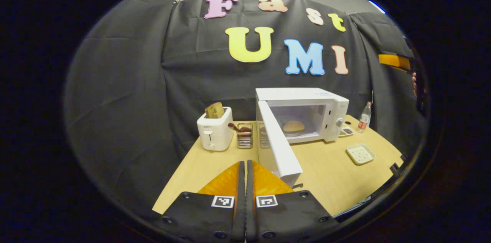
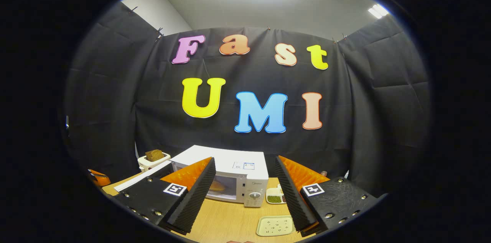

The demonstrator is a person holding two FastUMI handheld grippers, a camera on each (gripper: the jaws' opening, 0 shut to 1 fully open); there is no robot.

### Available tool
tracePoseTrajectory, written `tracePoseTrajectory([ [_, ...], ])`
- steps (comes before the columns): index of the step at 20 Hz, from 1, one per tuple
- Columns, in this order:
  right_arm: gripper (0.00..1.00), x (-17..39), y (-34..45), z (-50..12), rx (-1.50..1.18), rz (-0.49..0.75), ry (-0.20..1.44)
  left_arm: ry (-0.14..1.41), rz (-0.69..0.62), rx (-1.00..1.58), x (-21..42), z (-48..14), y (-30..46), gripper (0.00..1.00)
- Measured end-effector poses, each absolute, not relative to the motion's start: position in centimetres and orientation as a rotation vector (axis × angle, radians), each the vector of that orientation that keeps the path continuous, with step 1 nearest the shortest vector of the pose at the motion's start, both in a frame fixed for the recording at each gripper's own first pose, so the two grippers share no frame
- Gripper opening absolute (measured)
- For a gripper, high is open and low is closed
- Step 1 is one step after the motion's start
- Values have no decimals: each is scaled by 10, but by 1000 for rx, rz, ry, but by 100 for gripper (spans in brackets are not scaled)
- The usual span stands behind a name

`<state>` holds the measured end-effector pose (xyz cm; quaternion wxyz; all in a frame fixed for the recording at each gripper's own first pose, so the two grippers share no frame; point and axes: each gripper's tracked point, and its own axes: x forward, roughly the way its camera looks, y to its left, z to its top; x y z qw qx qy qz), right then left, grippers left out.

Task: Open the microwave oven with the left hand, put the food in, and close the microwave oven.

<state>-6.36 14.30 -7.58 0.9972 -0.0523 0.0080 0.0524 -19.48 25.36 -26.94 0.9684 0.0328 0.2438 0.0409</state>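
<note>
The left gripper (image 1: 245, 166) is being held low at centre frame, fingers together; the right gripper (image 2: 243, 185) is being held with fingers apart. One microwave (image 1: 307, 114), door open, and one bun (image 1: 293, 126) are being shown.

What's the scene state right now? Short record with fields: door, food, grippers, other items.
door: microwave door swung open toward the camera
food: bun on a plate inside the microwave
left gripper: shut, empty, held short of the door
right gripper: open, empty, above the table
other items: toaster holding bread, bottle, square dish
</note>
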Motion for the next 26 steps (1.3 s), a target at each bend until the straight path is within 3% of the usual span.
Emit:
tracePoseTrajectory([
  [18,94,-34,89,-60,-47,122,-35,545,51,106,-178,-284,164,7],
  [26,94,-18,38,-54,-26,50,-17,565,-81,163,-141,-294,91,7],
])
